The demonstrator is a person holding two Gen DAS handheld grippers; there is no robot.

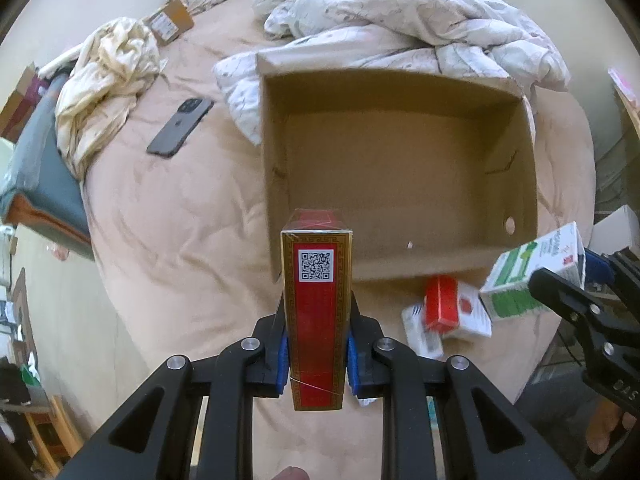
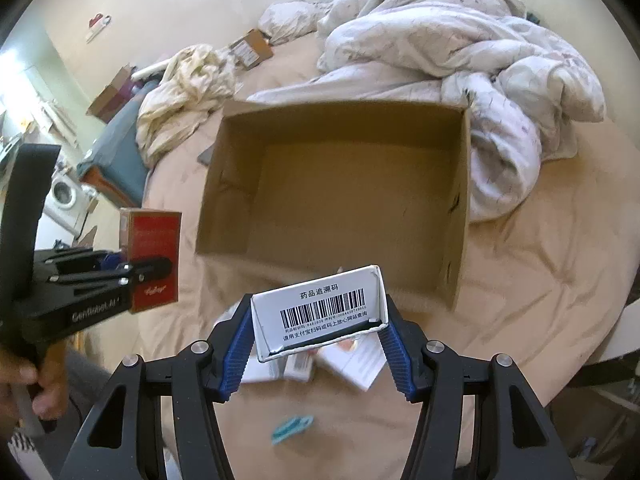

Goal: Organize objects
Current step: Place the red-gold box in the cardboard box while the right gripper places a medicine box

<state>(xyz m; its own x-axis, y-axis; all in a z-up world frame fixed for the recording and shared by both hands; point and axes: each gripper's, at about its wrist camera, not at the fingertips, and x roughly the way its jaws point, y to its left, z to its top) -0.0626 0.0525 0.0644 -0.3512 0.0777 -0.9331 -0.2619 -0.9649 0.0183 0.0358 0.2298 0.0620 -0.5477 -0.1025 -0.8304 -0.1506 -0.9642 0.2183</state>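
Nearest, the left hand-held gripper [image 1: 316, 344] clamps a tall red pack [image 1: 316, 312] by its narrow sides, and the right hand-held gripper [image 2: 320, 336] grips a white medicine box [image 2: 320, 316] across its width. Both hang above the bed [image 1: 168, 240], just short of the open cardboard box [image 1: 400, 160]. Carry each over the near wall, lower well inside, then release; loose packets [image 1: 444, 320] lie below, the rumpled duvet [image 1: 400, 12] beyond.

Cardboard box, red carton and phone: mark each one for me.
cardboard box [image 1: 400, 184], left wrist view, bare inner floor.
red carton [image 1: 316, 320], left wrist view, front face between the pads.
phone [image 1: 180, 127], left wrist view, middle of its back.
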